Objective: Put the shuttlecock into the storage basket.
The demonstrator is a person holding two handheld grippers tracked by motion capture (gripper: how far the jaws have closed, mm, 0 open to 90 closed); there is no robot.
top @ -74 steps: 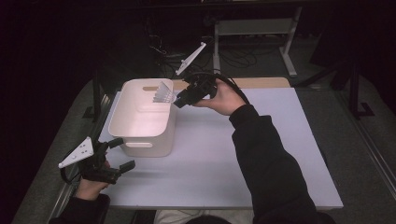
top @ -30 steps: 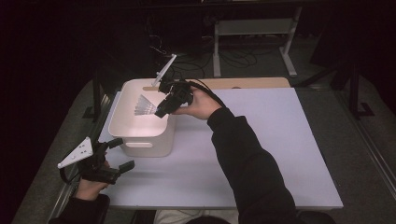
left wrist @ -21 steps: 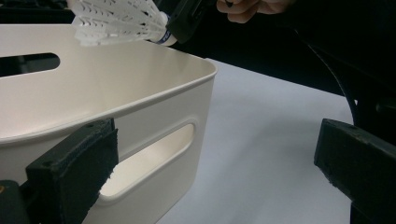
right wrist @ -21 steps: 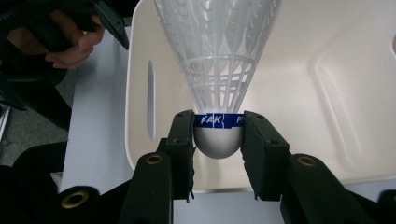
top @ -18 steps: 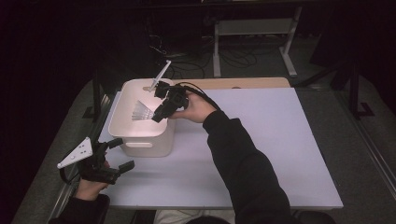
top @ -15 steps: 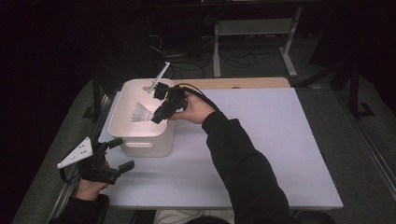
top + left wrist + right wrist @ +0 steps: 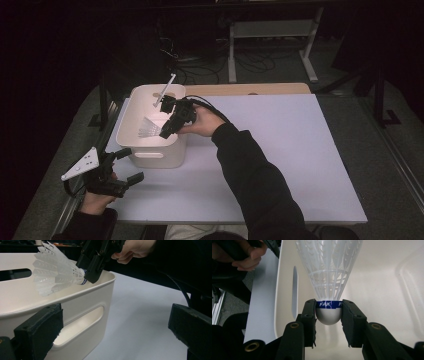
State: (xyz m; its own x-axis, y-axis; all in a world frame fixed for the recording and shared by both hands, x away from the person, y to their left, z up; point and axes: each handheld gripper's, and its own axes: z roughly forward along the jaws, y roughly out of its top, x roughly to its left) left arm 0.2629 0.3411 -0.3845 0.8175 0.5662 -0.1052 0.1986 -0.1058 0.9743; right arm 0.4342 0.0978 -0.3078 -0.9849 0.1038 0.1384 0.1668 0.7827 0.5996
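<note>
My right arm reaches forward and to the left across the table (image 7: 280, 150), and my right gripper (image 7: 166, 131) points down over the white bin (image 7: 150, 155). Its two jaws are closed on the round white base of a shuttlecock (image 7: 329, 277), just at the blue band, and the plastic skirt spreads away from the jaws toward the inside of the bin. The shuttlecock is held in the air above the bin floor, a little inside the rim nearest to my right hand (image 7: 202, 122).

My left hand (image 7: 92, 200) stays low at the near left corner of the table, with my left gripper (image 7: 131, 165) just beside the bin's near wall. Its jaws stand wide apart and hold nothing; between them I see the bin's handle slot.

The printed letters on the blue band are partly covered by the jaws, so I cannot read the whole word. The bin floor under the skirt is perhaps bare, but the skirt hides part of it.

The table surface is pale and plain. Behind it the room is dark, with cables on the floor and a light metal frame (image 7: 270, 40).
</note>
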